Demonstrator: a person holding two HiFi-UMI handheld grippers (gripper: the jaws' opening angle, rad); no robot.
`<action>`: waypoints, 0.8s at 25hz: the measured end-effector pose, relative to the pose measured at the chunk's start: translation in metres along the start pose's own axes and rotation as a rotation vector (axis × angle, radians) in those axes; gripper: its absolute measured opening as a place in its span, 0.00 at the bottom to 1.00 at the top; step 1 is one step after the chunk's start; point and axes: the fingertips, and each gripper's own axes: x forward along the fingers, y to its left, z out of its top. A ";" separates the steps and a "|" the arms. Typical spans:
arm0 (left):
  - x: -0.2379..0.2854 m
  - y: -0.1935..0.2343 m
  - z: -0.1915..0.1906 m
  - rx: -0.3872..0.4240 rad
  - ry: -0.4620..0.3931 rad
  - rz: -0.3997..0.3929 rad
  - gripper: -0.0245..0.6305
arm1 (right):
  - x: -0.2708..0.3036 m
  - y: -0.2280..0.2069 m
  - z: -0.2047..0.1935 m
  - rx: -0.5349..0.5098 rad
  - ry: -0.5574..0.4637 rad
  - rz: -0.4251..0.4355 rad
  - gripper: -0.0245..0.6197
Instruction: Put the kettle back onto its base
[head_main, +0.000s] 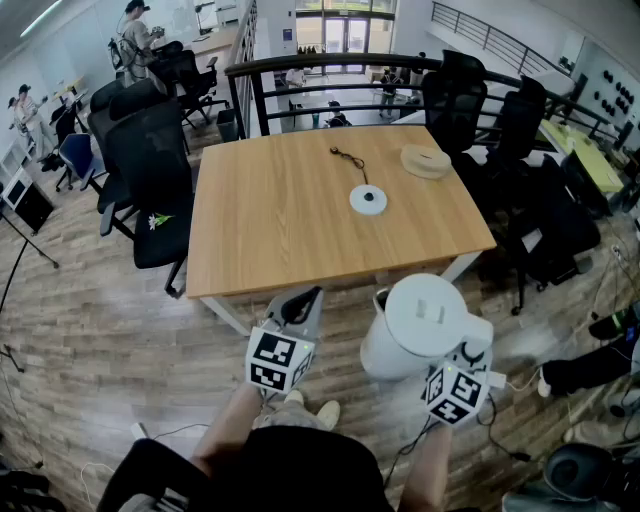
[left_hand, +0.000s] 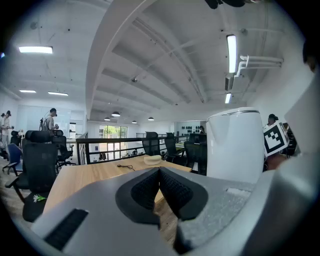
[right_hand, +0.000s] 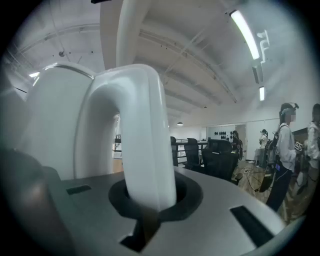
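The right gripper (right_hand: 150, 202) is holding the white kettle (head_main: 415, 325) by its looped handle (right_hand: 142, 135), with its jaws clamping narrowly around the handle. The kettle is hanging upright in the air just off the desk's (head_main: 270, 230) near edge, by the near right corner. It is hanging over the wooden floor (head_main: 100, 340) and is not touching the desk. The round white base (head_main: 368, 199) is sitting in the desk's right half, toward the far edge and well apart from the kettle. Its dark cord (head_main: 348, 157) is trailing toward the far edge. A round beige disc (head_main: 426, 160) is lying near the far right corner. The left gripper (head_main: 298, 303) is hovering beside the kettle, also off the near edge, with its jaws pressing together on nothing.
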 end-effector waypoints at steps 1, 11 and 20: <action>0.000 -0.001 0.000 -0.001 0.000 0.000 0.04 | 0.000 -0.001 0.000 0.003 0.000 -0.002 0.05; 0.017 -0.014 0.000 -0.004 0.005 -0.004 0.04 | 0.007 -0.021 0.001 0.010 -0.009 -0.005 0.06; 0.051 -0.012 0.006 0.000 0.004 -0.015 0.04 | 0.032 -0.031 0.001 0.019 -0.006 -0.011 0.06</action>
